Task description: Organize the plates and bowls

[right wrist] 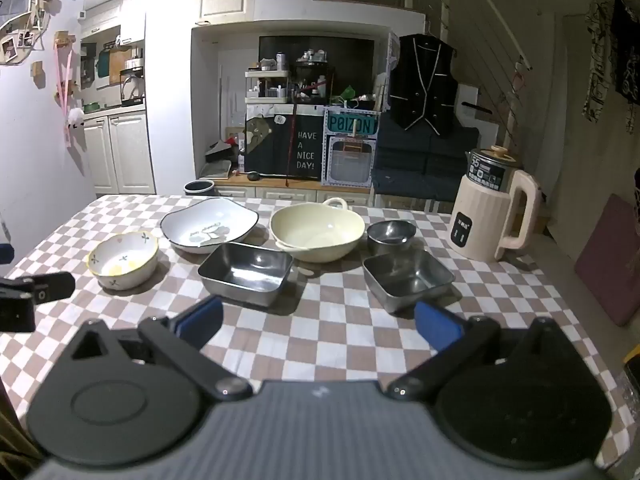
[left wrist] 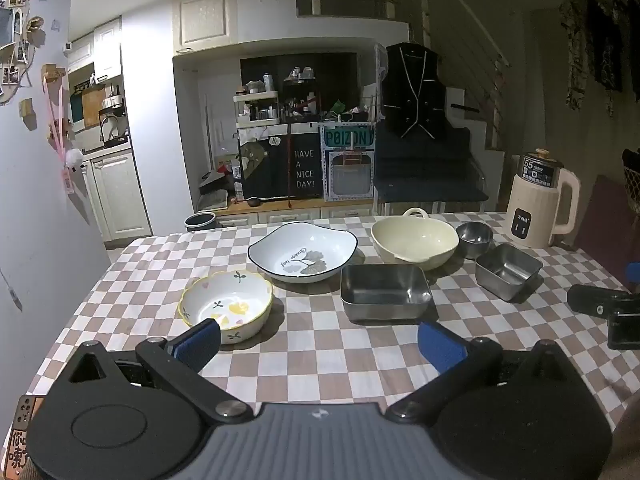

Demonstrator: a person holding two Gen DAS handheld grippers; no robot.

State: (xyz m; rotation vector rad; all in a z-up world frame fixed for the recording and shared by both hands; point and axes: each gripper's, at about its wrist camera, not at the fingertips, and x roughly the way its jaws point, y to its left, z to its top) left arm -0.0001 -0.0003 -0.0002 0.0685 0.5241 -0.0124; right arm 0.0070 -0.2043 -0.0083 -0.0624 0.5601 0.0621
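Note:
On the checkered table (left wrist: 320, 360) stand a small flowered bowl with a yellow rim (left wrist: 226, 303) (right wrist: 123, 258), a white leaf-print plate with a dark rim (left wrist: 303, 251) (right wrist: 209, 225), a cream handled bowl (left wrist: 414, 242) (right wrist: 317, 231), a large steel tray (left wrist: 385, 293) (right wrist: 245, 266), a smaller steel tray (left wrist: 508, 270) (right wrist: 408, 277) and a small round steel bowl (left wrist: 474, 238) (right wrist: 391, 235). My left gripper (left wrist: 319, 342) is open and empty, its left finger just before the flowered bowl. My right gripper (right wrist: 319, 320) is open and empty, before the two trays.
A cream electric kettle (left wrist: 540, 200) (right wrist: 494, 216) stands at the table's far right. A dark bin (right wrist: 199, 188) sits beyond the far edge. The other gripper shows at the right edge of the left wrist view (left wrist: 608, 312) and the left edge of the right wrist view (right wrist: 28, 296).

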